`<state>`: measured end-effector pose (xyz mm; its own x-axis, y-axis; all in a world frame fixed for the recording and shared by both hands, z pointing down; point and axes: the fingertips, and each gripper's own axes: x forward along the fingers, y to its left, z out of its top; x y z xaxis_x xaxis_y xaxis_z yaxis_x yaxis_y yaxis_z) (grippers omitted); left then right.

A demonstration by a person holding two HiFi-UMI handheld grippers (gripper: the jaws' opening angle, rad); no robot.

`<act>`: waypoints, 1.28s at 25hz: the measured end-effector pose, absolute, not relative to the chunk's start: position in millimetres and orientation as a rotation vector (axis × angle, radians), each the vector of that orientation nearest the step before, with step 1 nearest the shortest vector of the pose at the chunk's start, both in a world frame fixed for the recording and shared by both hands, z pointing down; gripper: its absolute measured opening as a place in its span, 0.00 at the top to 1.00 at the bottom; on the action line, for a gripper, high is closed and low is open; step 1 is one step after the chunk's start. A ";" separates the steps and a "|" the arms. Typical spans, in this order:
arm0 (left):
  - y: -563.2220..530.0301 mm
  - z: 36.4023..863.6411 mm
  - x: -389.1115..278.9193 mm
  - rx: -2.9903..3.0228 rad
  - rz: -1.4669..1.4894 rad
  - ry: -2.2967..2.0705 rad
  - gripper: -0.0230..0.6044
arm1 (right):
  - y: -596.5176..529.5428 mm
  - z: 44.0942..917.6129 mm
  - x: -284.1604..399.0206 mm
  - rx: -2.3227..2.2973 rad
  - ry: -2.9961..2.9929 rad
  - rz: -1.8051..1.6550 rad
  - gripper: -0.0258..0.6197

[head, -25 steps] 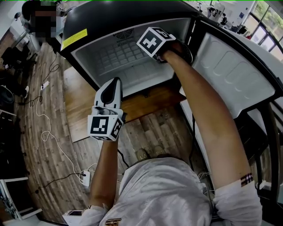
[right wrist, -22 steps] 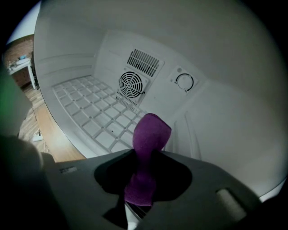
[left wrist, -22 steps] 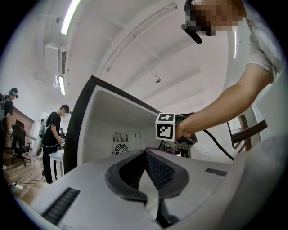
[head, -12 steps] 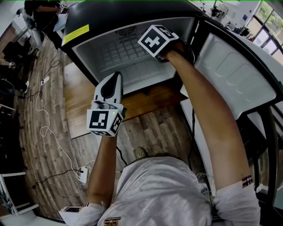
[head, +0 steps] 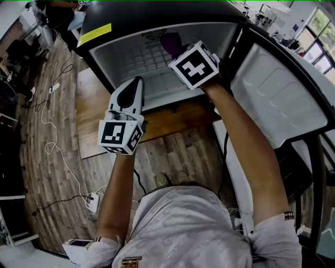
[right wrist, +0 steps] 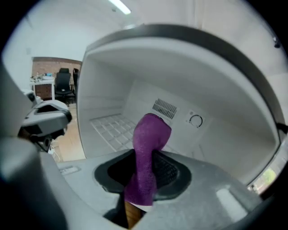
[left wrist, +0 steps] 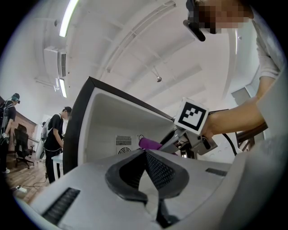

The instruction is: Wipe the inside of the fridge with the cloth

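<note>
Far left: wood floor (head: 31, 172) strewn with loose white cables (head: 48, 133), well apart from the work. Next, left claw (head: 137, 89) held up just outside the open front of the fridge (head: 157, 13), jaws pressed together with nothing between them, idle.

Beyond it, white fridge interior with a gridded shelf (head: 138, 63), plus a vent grille (right wrist: 164, 108) and a round dial (right wrist: 195, 120) on the back wall. Right of centre, purple cloth (right wrist: 150, 134) inside the cavity, pinched low down in the right claw (right wrist: 145, 173). Jaws clamped tight on it, upper end standing up and curling forward, apparently touching no wall or shelf. Far right, fridge door (head: 277, 99) swung wide open beside the reaching right arm.

Judged stage: wiping in hand, cloth between surfaces and not pressed to any.

Risks from here:
- Only a narrow fold of cloth past the jaws, so little contact area, and hard claw tips likely to scrape plastic in place of fabric.
- Drag across the ribbed shelf able to snag the cloth and pull it out of the pinch.
- A sweep along the back wall liable to knock the dial or catch the grille.
- Forearm close to the door, so a wide stroke apt to bump it.
</note>
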<state>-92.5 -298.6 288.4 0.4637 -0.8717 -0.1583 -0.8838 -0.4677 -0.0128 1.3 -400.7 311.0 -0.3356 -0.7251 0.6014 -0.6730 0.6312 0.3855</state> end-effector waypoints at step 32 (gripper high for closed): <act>-251.3 246.0 -75.6 -2.614 0.257 1.470 0.97 | -231.4 249.9 -25.7 0.896 -3.189 -0.330 0.79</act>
<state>-75.6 -251.3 246.0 0.5105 -0.8334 -0.2117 -0.8558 -0.5163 -0.0315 -25.7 -231.4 249.9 -0.8389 -0.4925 -0.2317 -0.5295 0.8370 0.1381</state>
